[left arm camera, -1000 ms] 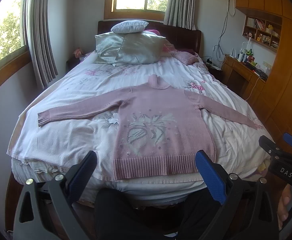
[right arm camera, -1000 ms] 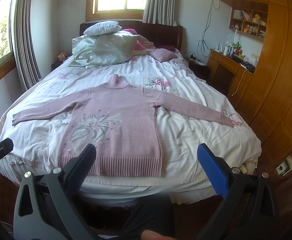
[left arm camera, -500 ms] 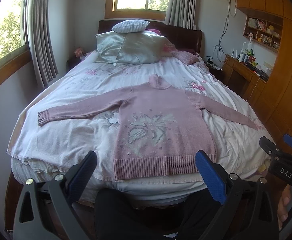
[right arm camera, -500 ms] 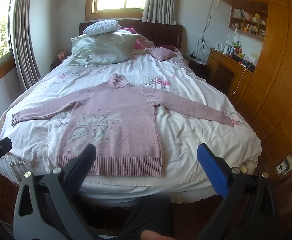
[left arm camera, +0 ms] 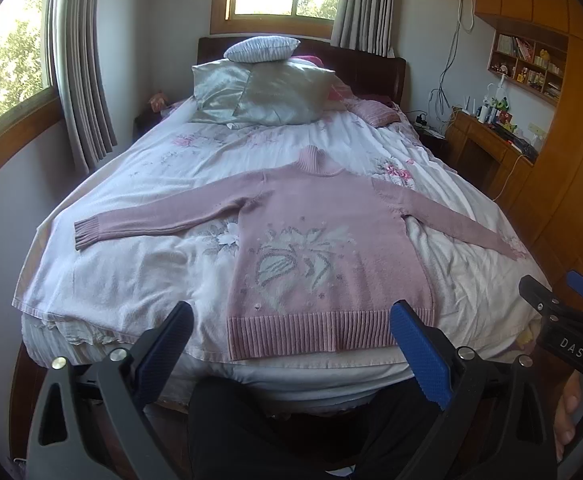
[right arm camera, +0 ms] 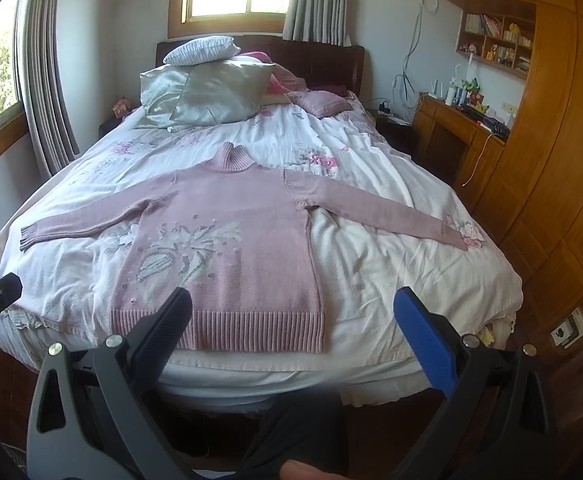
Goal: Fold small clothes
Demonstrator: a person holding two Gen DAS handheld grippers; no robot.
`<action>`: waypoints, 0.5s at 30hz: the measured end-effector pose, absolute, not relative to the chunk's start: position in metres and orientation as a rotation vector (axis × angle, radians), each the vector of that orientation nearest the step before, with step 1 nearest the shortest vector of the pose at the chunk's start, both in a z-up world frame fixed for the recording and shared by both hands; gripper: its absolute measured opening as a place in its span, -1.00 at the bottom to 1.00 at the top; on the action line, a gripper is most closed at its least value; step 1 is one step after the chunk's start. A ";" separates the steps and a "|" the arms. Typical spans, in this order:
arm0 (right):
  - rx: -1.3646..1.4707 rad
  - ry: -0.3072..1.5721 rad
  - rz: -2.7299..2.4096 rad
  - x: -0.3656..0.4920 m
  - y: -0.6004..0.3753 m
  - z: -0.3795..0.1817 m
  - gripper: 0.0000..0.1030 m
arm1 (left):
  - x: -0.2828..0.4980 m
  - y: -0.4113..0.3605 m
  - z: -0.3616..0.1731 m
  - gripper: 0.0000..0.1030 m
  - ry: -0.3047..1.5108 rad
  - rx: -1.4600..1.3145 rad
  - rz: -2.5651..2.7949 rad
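Left view: left tongs wide, empty, sweater flat on bed ahead, right tongs at far right; right view: right tongs wide, empty, bare bedding right of sweater, wardrobe beyond.

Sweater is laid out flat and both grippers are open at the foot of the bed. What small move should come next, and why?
Probably bring the left gripper forward toward the left sleeve cuff. The pink sweater lies flat, face up, sleeves spread wide on the bed, nothing folded yet, and both the left gripper and the right gripper hang open, short of the hem.
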State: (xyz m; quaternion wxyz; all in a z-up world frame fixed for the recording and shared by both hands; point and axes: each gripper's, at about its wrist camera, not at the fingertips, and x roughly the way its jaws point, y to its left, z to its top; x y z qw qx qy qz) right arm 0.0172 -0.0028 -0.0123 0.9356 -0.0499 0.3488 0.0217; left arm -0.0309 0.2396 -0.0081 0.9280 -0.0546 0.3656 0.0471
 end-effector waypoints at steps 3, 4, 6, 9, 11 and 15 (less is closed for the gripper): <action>-0.103 0.716 0.045 0.019 -0.004 -0.015 0.95 | -0.028 0.240 -0.010 0.92 0.753 -0.113 0.097; -0.103 0.721 0.044 0.023 -0.005 -0.019 0.95 | -0.028 0.240 -0.010 0.92 0.753 -0.113 0.098; -0.104 0.725 0.041 0.027 -0.006 -0.021 0.95 | -0.026 0.241 -0.012 0.92 0.756 -0.113 0.103; -0.110 0.731 0.040 0.033 -0.007 -0.025 0.95 | -0.018 0.239 -0.016 0.92 0.756 -0.106 0.119; -0.121 0.724 0.040 0.039 -0.006 -0.026 0.95 | -0.012 0.236 -0.017 0.92 0.723 -0.089 0.123; -0.125 0.645 0.089 0.051 -0.015 -0.033 0.95 | -0.001 0.237 -0.026 0.92 0.635 -0.091 0.037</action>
